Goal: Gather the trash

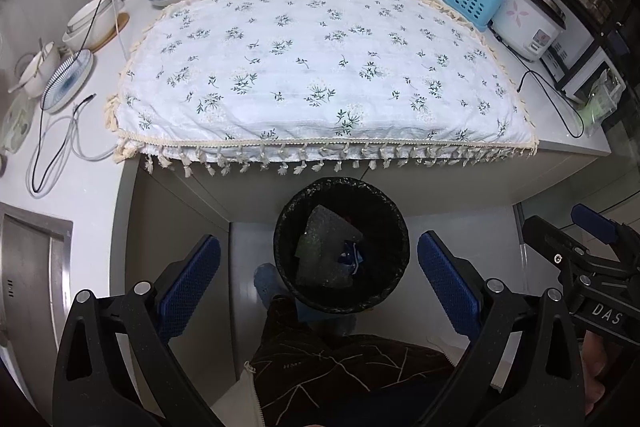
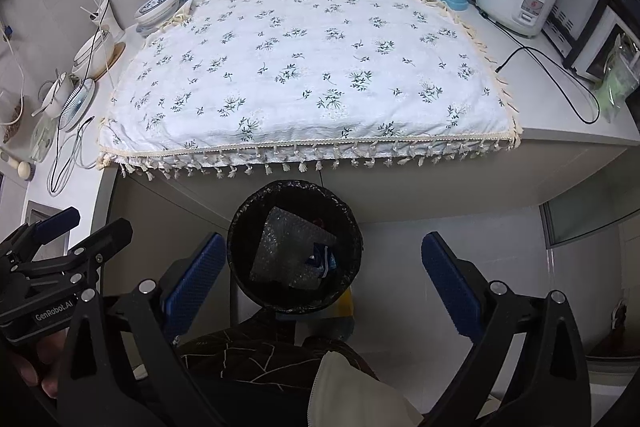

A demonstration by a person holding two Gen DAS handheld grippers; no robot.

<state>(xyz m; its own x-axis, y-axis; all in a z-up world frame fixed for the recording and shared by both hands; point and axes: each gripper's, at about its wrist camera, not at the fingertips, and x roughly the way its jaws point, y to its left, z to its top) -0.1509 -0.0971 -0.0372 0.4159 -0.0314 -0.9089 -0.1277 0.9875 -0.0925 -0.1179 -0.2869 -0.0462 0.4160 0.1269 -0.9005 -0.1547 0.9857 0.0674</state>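
1. Left wrist view: the left gripper (image 1: 319, 269) hangs above the bin (image 1: 341, 245), its two blue pads spread wide to either side of the bin's rim, with nothing between them. The bin stands on the floor just in front of the counter (image 1: 560, 143) and below the fringed edge of the tablecloth (image 1: 316, 67).
2. In the same view, the bin's black liner holds one sheet of bubble wrap (image 1: 326, 231) and one small blue wrapper (image 1: 354, 259) just right of it. The right gripper (image 1: 592, 239) shows only at the right edge, well to the right of the bin; its spread cannot be told from here.
3. Right wrist view: the right gripper (image 2: 320, 267) also hovers over the bin (image 2: 295, 247), pads wide apart and empty. The left gripper (image 2: 76, 227) sits to the left of the bin, side-on.
4. In this view the tablecloth (image 2: 304, 75) above the bin lies bare, with no scrap on it.
5. Step, as I judge it: the trash looks dropped in and both tools freed, so collecting seems finished or nearly so. Any next move calls for checking the counter around the cloth for leftovers, then lifting clear of the bin.
6. Count: one bin, one tablecloth, two grippers, two pieces of trash visible in the bin.
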